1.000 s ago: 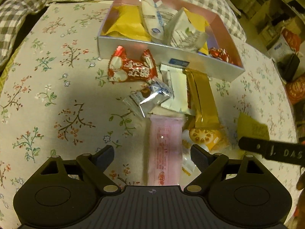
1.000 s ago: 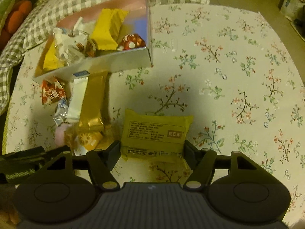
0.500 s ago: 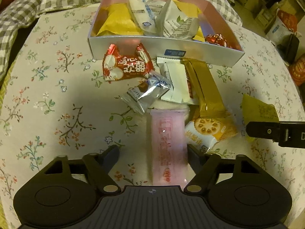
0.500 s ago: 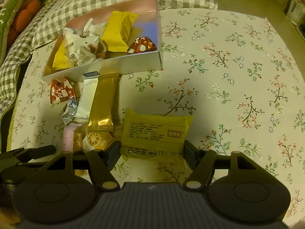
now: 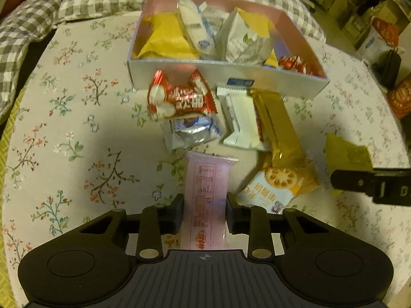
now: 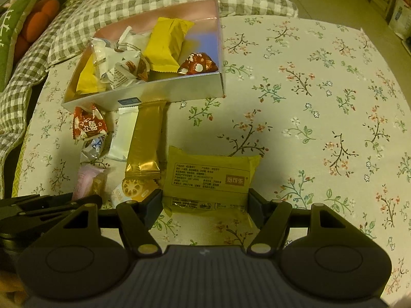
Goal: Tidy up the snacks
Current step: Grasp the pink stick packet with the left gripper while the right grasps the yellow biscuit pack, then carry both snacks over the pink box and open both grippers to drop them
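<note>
Two grippers, each on a packet. Left gripper (image 5: 205, 214) has closed in on the pink packet (image 5: 205, 200), low centre of its view, pads pressed to both long edges, packet lying flat on the flowered cloth (image 5: 77, 128). Right gripper (image 6: 205, 205) sits around the near end of the yellow packet (image 6: 209, 177), centre of its frame; fingers touch both sides, but can't tell if it's truly squeezing or just framing it.

Box (image 5: 195, 75) is at top centre of left view, already part full, w/ yellow and white packs inside. Loose pile in front of it: red candy (image 5: 179, 98), silver wrapper (image 5: 194, 134), white bar (image 5: 240, 120), gold bar (image 5: 277, 125), biscuit pack (image 5: 278, 183).

Risks, my read: pink wrapper is slick and thin, so a grip on the edges could buckle it and let it slide out on the lift. Yellow packet is wide, held by one end only, so it may droop or twist loose. Both heading for the same box means the grippers could bump, or knock the pile.
</note>
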{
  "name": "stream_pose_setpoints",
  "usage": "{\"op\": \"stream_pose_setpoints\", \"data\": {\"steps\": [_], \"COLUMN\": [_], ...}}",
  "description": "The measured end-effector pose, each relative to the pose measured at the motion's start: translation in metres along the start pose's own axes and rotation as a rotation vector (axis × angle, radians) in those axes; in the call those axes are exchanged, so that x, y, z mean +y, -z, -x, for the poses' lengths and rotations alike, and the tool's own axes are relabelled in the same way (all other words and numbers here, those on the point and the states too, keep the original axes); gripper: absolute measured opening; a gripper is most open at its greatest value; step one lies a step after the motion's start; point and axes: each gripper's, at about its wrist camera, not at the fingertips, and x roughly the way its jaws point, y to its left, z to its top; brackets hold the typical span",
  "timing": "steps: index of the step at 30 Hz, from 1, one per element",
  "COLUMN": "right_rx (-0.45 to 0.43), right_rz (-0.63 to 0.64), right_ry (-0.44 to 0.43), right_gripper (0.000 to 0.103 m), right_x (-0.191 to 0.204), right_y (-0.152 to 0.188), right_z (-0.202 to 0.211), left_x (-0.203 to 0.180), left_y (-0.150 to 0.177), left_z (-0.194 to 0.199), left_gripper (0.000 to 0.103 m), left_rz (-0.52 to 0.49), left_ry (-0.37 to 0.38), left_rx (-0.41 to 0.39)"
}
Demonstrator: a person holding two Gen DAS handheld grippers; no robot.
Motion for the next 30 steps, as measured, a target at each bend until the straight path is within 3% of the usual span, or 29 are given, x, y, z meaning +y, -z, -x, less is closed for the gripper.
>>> {"op": "stream_pose_setpoints", "data": {"steps": [14, 21, 30], "right_rx": [-0.041, -0.083, -0.129], "right_rz": [-0.005, -0.016, -0.031], "right_ry": [-0.015, -0.053, -0.097], "right_gripper": [0.065, 0.065, 0.065], "right_x": [0.002, 0.004, 0.01], "right_y": [-0.002, -0.009, -0.036], "right_z": [0.008, 0.017, 0.016], "left_x": [0.014, 0.011, -0.007], "left_y": [-0.016, -0.026, -0.064], "left_z": [0.027, 0.039, 0.049], "left_gripper": [0.029, 0.029, 0.029], "left_rz": [0.093, 0.101, 0.102], "left_ry": [0.125, 0.18, 0.252], "left_rx": [-0.071, -0.15, -0.262]}}
